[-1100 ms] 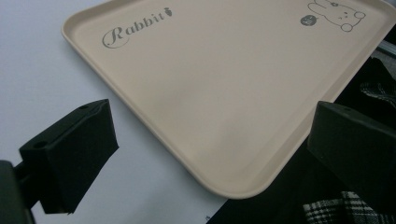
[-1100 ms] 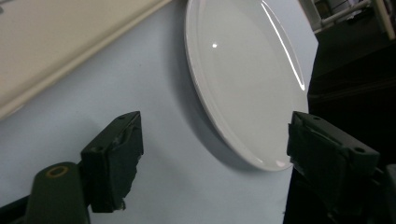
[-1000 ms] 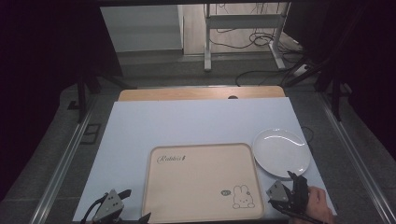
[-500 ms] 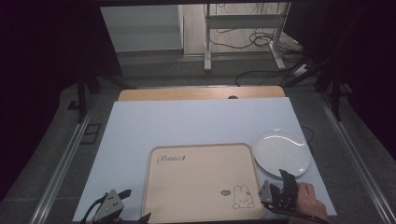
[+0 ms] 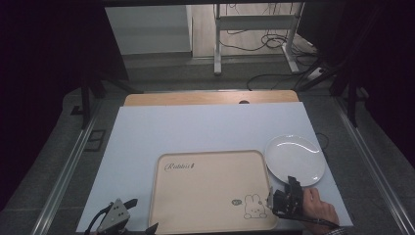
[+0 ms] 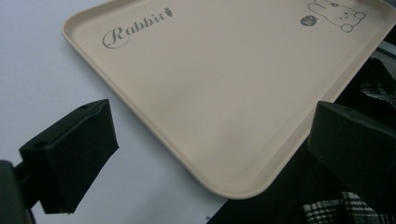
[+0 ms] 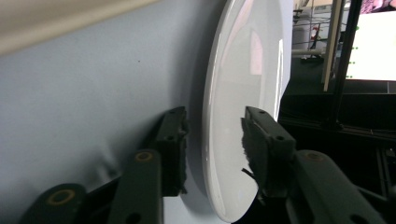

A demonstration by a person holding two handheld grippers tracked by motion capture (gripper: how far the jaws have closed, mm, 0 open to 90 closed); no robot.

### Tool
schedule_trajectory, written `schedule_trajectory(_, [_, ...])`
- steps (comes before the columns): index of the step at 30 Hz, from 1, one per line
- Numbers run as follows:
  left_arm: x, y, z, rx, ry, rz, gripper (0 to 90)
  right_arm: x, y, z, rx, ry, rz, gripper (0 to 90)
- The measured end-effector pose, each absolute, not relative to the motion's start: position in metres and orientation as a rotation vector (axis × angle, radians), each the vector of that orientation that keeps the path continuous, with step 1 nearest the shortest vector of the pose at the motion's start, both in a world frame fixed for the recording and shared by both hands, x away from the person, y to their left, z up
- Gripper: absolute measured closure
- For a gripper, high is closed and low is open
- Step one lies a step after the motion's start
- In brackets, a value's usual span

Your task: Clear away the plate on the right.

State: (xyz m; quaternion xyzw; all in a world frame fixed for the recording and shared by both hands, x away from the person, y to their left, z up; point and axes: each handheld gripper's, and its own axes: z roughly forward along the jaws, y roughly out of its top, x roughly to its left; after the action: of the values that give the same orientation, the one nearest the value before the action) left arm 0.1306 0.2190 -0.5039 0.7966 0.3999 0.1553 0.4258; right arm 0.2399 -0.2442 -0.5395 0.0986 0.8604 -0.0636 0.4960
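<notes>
White table cover [image 5: 195, 132] carries a beige tray [image 5: 210, 191], printed "Rabbit" with a rabbit drawing, near the front edge. Just right of it lies a glossy white plate [image 5: 295, 159]. Right gripper [image 5: 285, 196] at the plate's near rim: jaws parted, rim between them, gaps visible. Left gripper [image 5: 128, 218] jaws spread wide, straddling the tray's corner.

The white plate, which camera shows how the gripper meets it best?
The right gripper view: the white plate's rim sits between the right gripper's open jaws. The high view shows the whole plate beside the tray, but not the jaws' gap.
</notes>
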Motion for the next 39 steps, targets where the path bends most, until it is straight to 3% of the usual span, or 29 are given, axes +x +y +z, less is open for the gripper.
schedule_trajectory(11, [0.131, 0.219, -0.504, 1.993, 1.002, 0.389, 1.3, 0.25, -0.244, -0.55, 0.169, 2.083, -0.249, 83.5])
schedule_trajectory(18, [0.131, 0.219, -0.504, 1.992, 1.002, 0.389, 1.3, 0.249, -0.244, -0.548, 0.159, 2.05, -0.251, 86.8])
schedule_trajectory(39, [0.131, 0.22, -0.504, 1.979, 1.007, 0.387, 1.2, 0.241, -0.244, -0.531, 0.171, 1.954, -0.187, 85.7])
